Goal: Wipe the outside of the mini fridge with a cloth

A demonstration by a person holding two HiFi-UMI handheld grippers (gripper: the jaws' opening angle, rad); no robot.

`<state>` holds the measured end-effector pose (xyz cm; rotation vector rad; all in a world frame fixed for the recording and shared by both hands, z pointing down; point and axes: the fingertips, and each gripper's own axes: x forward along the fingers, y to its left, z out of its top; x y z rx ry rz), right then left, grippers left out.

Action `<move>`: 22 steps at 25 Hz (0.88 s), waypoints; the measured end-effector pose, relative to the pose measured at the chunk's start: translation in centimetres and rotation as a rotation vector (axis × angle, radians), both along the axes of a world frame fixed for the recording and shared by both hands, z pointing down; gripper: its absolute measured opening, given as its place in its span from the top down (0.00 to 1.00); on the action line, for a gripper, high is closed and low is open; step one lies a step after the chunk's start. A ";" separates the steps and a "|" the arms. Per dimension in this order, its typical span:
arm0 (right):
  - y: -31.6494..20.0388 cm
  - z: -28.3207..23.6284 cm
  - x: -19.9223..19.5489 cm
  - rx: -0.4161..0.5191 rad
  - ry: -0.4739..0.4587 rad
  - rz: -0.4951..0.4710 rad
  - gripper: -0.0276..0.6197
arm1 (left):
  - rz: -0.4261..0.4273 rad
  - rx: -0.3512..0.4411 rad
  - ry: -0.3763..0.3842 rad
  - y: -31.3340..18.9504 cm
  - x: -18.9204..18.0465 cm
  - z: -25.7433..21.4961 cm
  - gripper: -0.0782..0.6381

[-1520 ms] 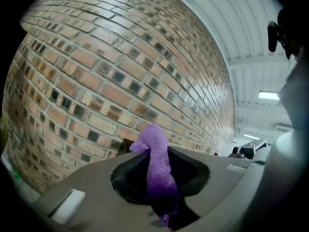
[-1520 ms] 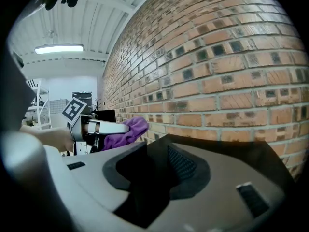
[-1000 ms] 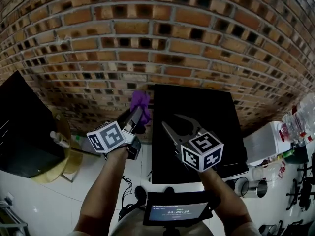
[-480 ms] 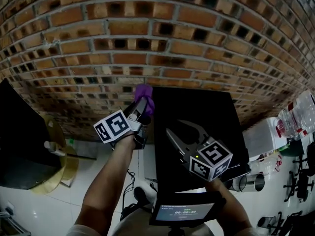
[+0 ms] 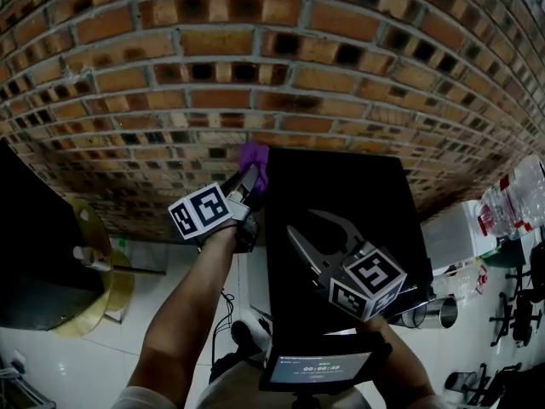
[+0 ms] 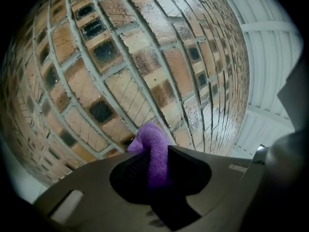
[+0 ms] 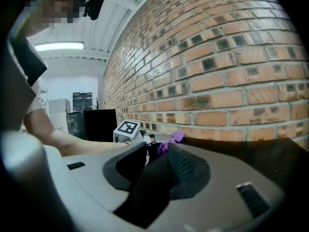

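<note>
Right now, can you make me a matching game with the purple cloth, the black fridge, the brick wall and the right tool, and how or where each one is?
Things:
1 soft purple cloth
2 boxy black mini fridge
3 red-brown brick wall
4 right tool

Where or how:
A open, holding nothing
B at the very back
C pinched in the left tool
D below the right tool

Pairs: 1-C, 2-D, 3-B, 4-A.

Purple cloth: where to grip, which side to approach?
Pinch the purple cloth at its bunched middle, as the left hand-held gripper does, leaving the tuft beyond the tips. Come from the left of the mini fridge, where the tuft sits by its top edge.
</note>
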<state>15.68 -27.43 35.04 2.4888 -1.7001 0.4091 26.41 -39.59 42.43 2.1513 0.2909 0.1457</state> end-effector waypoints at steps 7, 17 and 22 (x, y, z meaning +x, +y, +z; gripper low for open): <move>-0.3 0.1 -0.2 -0.006 -0.003 -0.019 0.75 | 0.013 -0.002 -0.043 0.0 0.1 1.9 0.77; -0.5 0.2 -0.5 -0.007 -0.007 -0.039 0.75 | 0.018 0.012 -0.126 -0.1 0.2 6.3 0.77; -0.5 0.1 -0.6 -0.008 -0.005 -0.047 0.75 | 0.019 0.008 -0.135 -0.1 0.4 7.7 0.77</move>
